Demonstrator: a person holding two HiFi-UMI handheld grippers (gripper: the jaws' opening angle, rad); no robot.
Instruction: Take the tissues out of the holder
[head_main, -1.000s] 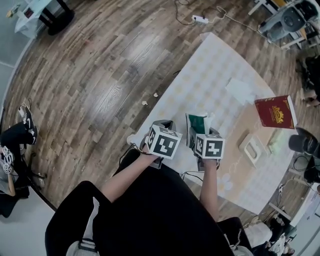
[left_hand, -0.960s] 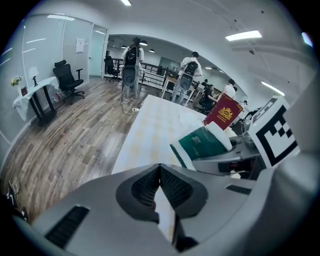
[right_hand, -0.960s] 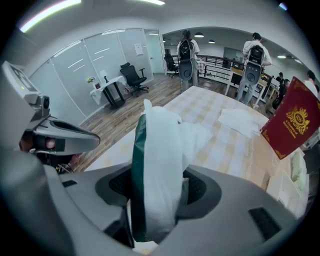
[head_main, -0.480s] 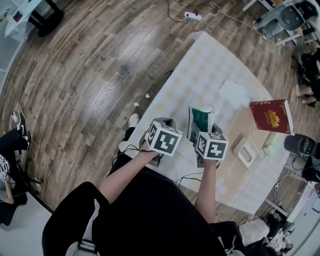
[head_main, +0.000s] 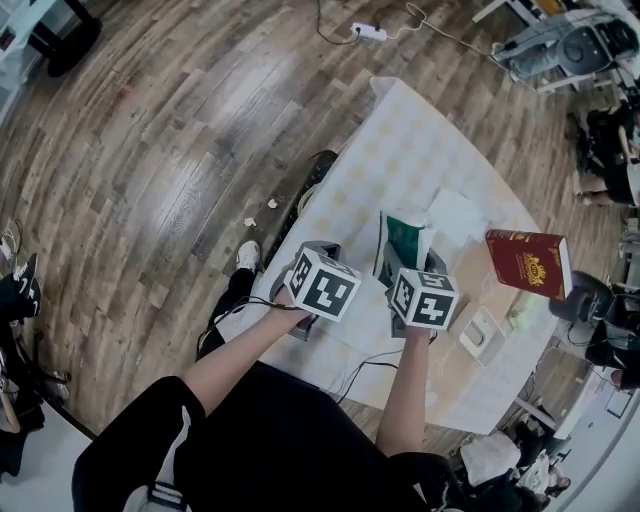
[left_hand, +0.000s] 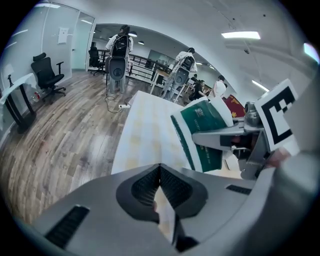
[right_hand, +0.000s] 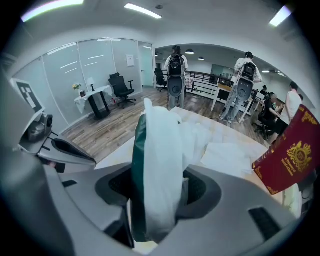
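A green and white tissue pack stands upright above the table's near part, and my right gripper is shut on its lower end. In the right gripper view the pack fills the space between the jaws of the right gripper, with white tissue bunched at its top. My left gripper hovers just left of the pack; its jaws meet at the tips with nothing between them. From the left gripper view the pack shows at the right, clamped in the other gripper.
A loose white tissue lies on the pale checked table beyond the pack. A red book stands to the right, with a small white square tray nearer me. A power strip lies on the wood floor.
The head view has drifted, so the table sits further left and up in the picture. Both grippers keep their pose and the right one still holds the pack.
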